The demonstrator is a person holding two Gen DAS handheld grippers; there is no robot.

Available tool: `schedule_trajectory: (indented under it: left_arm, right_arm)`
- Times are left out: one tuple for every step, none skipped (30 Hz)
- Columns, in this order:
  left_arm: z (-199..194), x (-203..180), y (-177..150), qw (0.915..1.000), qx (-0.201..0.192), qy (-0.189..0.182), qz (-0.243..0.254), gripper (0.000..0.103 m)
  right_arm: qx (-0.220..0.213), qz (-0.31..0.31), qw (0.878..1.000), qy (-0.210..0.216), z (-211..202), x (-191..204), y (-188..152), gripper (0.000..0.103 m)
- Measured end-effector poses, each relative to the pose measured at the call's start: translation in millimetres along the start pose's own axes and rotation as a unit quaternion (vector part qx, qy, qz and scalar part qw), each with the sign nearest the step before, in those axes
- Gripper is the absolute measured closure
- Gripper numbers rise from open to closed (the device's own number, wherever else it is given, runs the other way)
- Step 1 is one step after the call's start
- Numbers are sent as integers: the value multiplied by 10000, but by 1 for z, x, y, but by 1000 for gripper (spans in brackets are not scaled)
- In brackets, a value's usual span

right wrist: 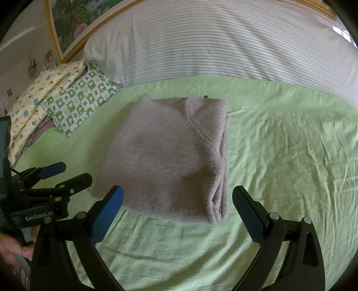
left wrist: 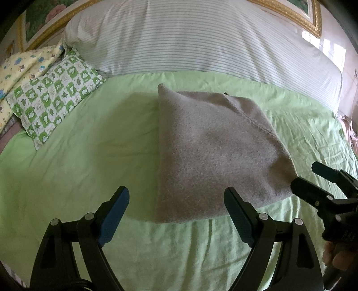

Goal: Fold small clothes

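Green bedsheet (left wrist: 78,156) covers the bed, with a striped white bolster (left wrist: 190,40) along its far edge and two patterned pillows (left wrist: 51,96) at far left. Mid-sheet lies a folded grey garment (left wrist: 212,152). Both the left gripper (left wrist: 176,215) and right gripper (right wrist: 177,212) hover near its front edge, jaws spread, empty.

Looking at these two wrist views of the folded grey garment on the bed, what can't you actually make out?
- Grey garment: its type; folding hides the inside, both views.
- Dark bit at its far edge: too small.
- Framed picture: cut off by the top edge, left wrist view.
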State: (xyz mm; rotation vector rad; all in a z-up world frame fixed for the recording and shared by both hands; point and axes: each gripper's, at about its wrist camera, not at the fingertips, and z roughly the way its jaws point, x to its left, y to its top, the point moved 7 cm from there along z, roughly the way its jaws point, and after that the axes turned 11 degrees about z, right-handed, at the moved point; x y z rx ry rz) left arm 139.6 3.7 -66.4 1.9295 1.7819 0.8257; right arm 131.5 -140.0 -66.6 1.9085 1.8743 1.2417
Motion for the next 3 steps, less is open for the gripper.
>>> schedule_trajectory:
  left_arm:
    - [0, 0, 0, 10000, 5, 0, -21, 16]
    - [-1, 0, 0, 10000, 7, 1, -38, 16]
    - [-1, 1, -1, 10000, 15, -5, -51, 16]
  right_arm:
    - [-6, 11, 10000, -1, 0, -1, 1, 5]
    - [-10, 21, 10000, -15, 0, -1, 2, 5]
    - [-11, 25, 10000, -19, 0, -2, 2, 5]
